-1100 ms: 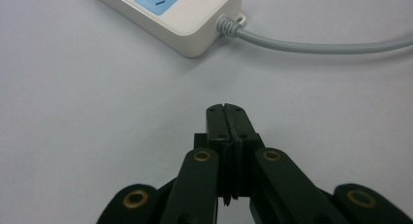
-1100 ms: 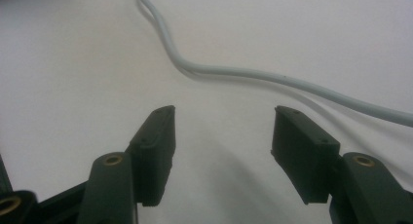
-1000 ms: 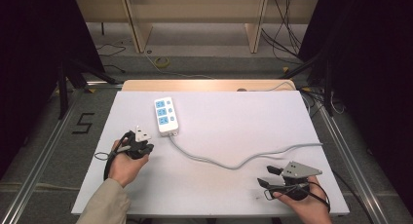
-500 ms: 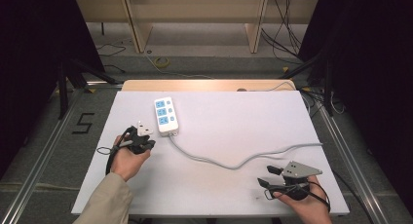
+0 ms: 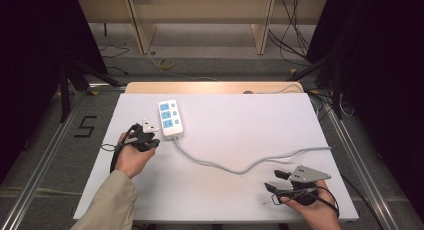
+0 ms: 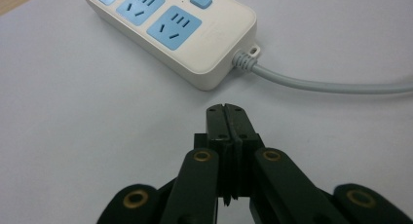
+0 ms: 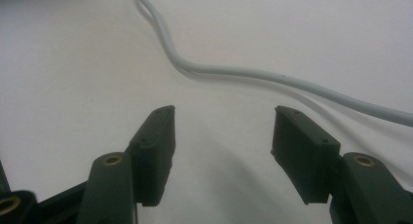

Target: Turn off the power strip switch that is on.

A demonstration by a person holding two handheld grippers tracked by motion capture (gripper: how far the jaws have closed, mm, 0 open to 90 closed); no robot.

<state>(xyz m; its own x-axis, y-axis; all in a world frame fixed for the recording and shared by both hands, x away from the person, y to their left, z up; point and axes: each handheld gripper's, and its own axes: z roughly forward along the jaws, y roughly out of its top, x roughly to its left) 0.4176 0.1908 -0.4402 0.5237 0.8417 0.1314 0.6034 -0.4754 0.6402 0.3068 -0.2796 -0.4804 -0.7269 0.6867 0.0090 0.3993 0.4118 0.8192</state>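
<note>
The white power strip (image 5: 170, 119) (3 blue sockets and a blue switch) lies on the white table (image 5: 240, 115) toward its far edge. Just left of the strip's near end, the left gripper (image 5: 148, 138) has its jaws pressed together on nothing. The strip's grey cable (image 5: 250, 166) runs toward the right gripper (image 5: 274, 181), whose jaws stand apart, empty, just short of the cable.

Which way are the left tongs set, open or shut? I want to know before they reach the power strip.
Shut: the left tongs have both jaws pressed together with nothing between, just short of the power strip.
</note>
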